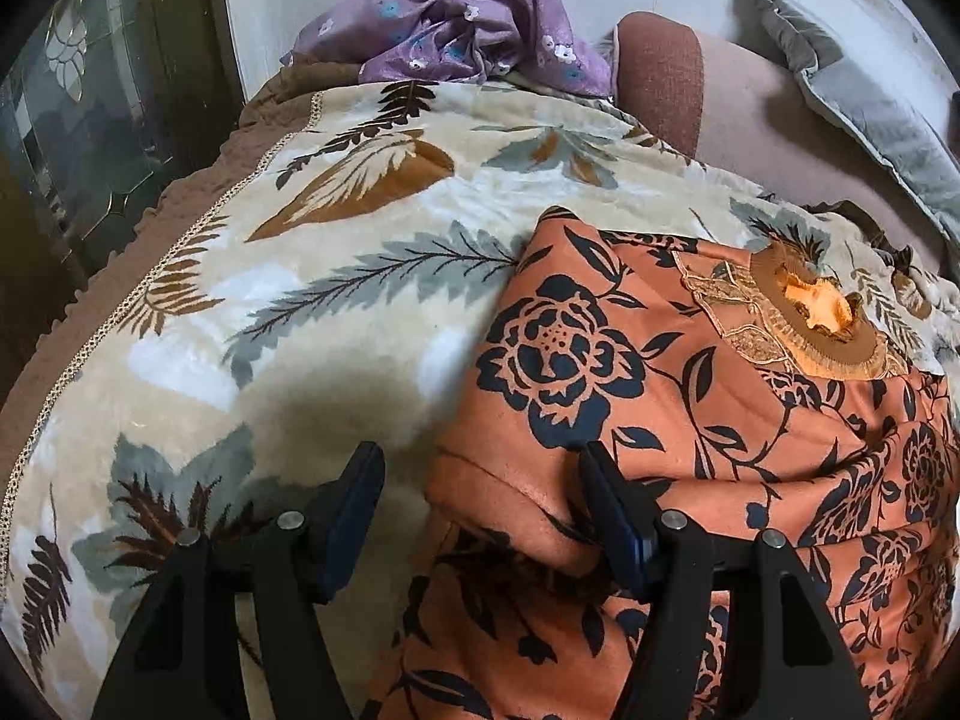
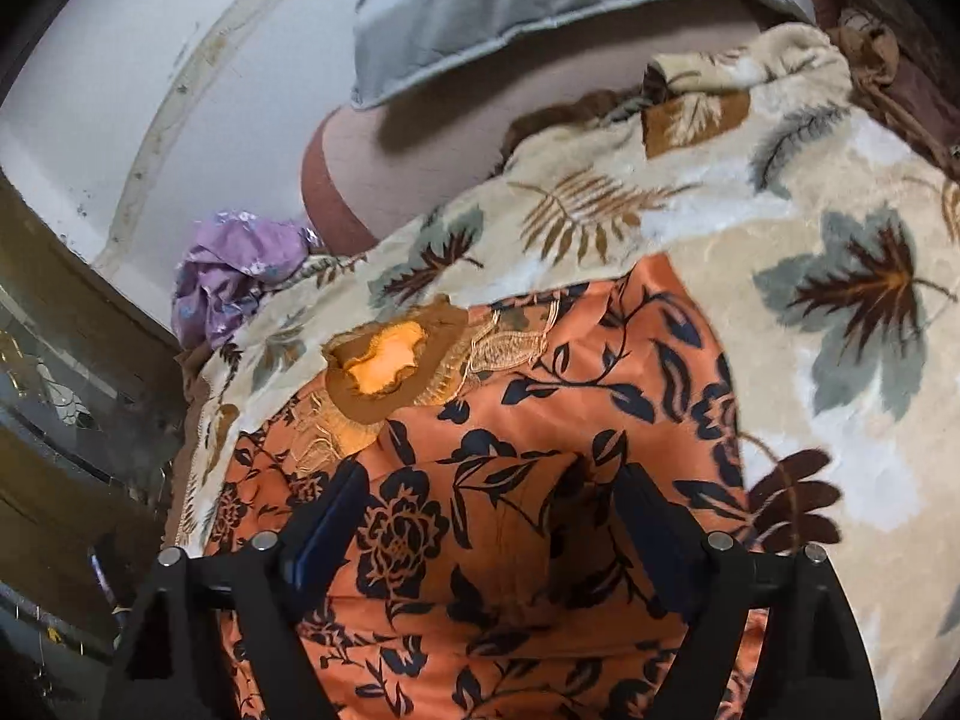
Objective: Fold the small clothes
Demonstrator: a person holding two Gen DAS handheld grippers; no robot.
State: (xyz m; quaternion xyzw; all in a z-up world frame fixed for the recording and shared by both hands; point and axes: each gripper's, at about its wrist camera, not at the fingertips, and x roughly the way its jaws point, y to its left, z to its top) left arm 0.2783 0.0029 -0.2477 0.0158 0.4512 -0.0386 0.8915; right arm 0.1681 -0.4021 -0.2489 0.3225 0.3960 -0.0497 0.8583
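Surface: cream plush blanket (image 1: 360, 312) with grey and brown leaf print, brown ruffled border (image 1: 198, 180) along 1 edge, spread over a bed or sofa.

Task item: orange garment (image 1: 690, 420) with black floral print and embroidered brown neckline (image 2: 384, 372), laid flat on the blanket, partly folded, 1 fold edge near the left gripper.

Second garment: purple floral cloth (image 1: 468, 30), bunched at the far end of the blanket, well apart from the orange one.

Furnishings: reddish-brown bolster (image 1: 660, 78); grey cushion (image 2: 540, 6) against a white wall (image 2: 150, 90); dark wood cabinet with patterned glass (image 1: 78, 90) beside.

Left gripper (image 1: 480, 516): jaws apart, straddling the orange garment's edge, nothing clamped.

Right gripper (image 2: 489, 516): jaws wide apart above the orange garment, nothing clamped.
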